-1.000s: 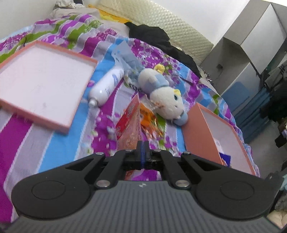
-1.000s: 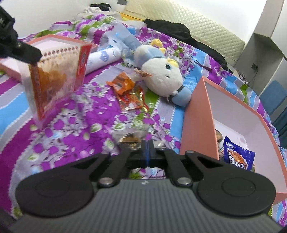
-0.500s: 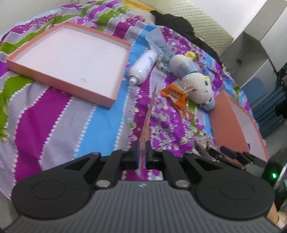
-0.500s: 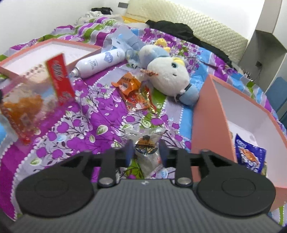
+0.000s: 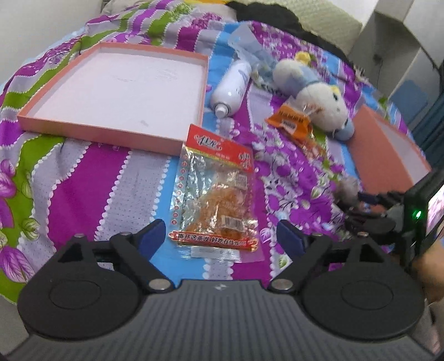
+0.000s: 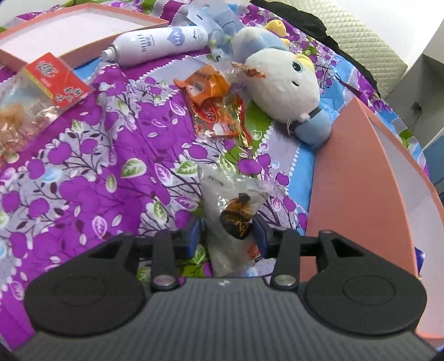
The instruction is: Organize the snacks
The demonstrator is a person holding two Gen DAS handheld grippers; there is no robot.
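Observation:
A clear snack packet with a red header (image 5: 215,194) lies flat on the bedspread between the wide-open fingers of my left gripper (image 5: 222,240); it also shows at the left of the right wrist view (image 6: 41,91). My right gripper (image 6: 226,236) is open, its fingers either side of a clear packet with a dark snack (image 6: 236,213), beside the wall of the pink box (image 6: 360,172). Orange snack packets (image 6: 216,102) lie next to a plush toy (image 6: 280,80). The right gripper shows at the right edge of the left wrist view (image 5: 383,211).
A shallow pink box lid (image 5: 119,91) lies at the back left. A white spray bottle (image 5: 231,86) and a clear blue bag (image 6: 211,22) lie beside it. The deep pink box also shows in the left wrist view (image 5: 383,147). A cabinet (image 5: 402,36) stands beyond the bed.
My left gripper has opened and let go of the red-header packet, which now lies flat on the bed. My right gripper has opened further over the dark snack packet and moved closer to it.

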